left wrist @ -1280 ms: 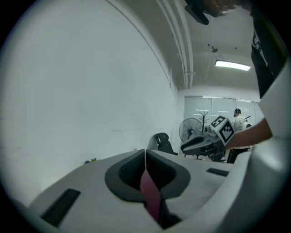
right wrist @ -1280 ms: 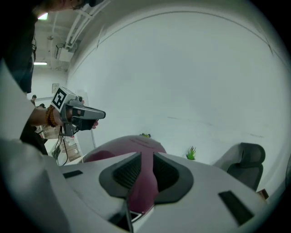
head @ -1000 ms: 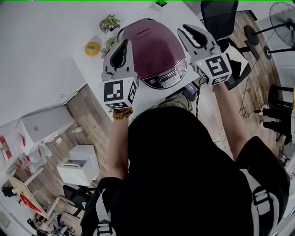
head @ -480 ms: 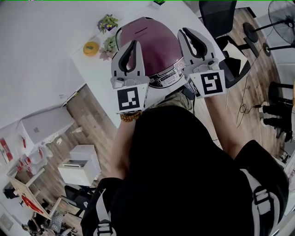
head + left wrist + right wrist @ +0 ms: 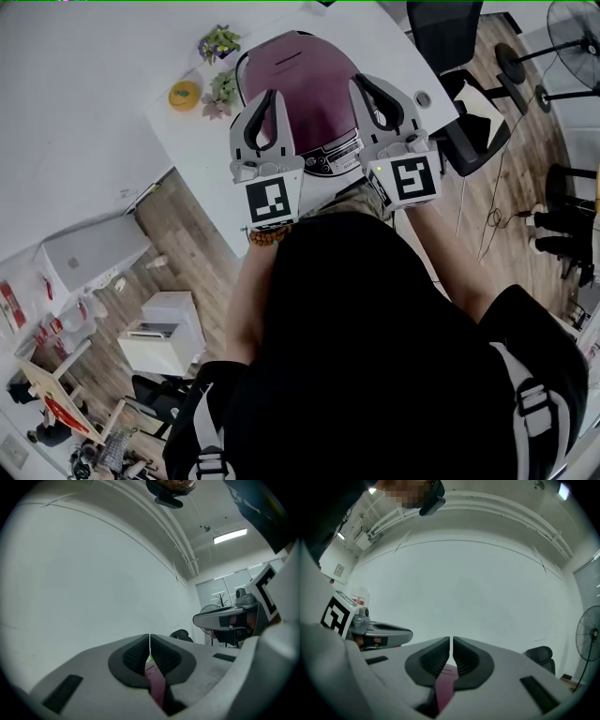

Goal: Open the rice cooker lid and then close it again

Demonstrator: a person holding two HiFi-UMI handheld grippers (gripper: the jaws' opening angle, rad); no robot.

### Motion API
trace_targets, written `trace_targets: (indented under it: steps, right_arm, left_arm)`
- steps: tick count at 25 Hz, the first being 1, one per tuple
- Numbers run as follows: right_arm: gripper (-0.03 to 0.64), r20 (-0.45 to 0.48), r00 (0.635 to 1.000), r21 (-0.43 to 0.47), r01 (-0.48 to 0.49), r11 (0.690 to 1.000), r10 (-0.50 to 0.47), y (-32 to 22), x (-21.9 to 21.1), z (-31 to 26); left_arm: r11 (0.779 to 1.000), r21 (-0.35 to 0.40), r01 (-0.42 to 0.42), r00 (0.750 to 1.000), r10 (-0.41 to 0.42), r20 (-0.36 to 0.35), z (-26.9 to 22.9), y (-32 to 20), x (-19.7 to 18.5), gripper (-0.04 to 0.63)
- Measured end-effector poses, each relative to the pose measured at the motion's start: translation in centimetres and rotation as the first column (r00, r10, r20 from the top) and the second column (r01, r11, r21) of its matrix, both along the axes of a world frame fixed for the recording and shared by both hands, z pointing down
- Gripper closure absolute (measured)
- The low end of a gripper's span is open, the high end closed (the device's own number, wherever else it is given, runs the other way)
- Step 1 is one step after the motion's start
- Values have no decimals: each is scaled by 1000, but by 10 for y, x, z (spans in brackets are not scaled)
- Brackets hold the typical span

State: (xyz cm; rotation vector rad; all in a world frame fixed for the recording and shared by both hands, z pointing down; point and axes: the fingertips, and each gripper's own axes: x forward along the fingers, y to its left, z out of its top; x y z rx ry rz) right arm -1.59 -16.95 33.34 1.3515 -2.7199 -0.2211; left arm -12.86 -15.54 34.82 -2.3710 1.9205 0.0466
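Maroon rice cooker [image 5: 314,112] shut. Left gripper [image 5: 270,95] fingers clenched, empty; right gripper [image 5: 360,82] fingers closing on nothing. Risk: tips skid off domed lid [image 5: 295,64], miss release.

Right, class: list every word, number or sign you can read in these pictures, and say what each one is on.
No text can be read.
Cooker panel: print too small to read.
Marker cubes: black-and-white square patterns, no words.
Wall sign: too small to read.
Red label: blurred.
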Motion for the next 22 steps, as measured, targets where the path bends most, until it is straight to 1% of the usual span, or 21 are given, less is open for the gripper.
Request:
trace_targets:
  steps: [3,6,9,13,18,22]
  right_arm:
    - [575,2,999,-30,36,999,-36,9,-16,10]
    - [575,22,997,-106,77,991,-75,15,-30,27]
    - [578,28,993,-157,115,981,-112,23,-41,41]
    - [586,8,991,-183,136,974,-137,31,-51,51]
    - [588,-25,987,-221,149,964,-158,37,-54,64]
    - [588,-13,987,-222,154,963,-161,37,-55,63]
  left_arm:
    - [1000,-16,2,1000,-2,8,8,1,-1,569]
    - [999,-53,-2,1000,3,30,18,2,-1,569]
    - [998,-69,-1,1000,2,23,23,3,-4,569]
    - [995,-95,11,1000,-9,26,28,4,-10,569]
    - [994,-109,11,1000,-11,7,32,1,-10,569]
    - [993,-118,10,1000,-10,1,35,1,-9,569]
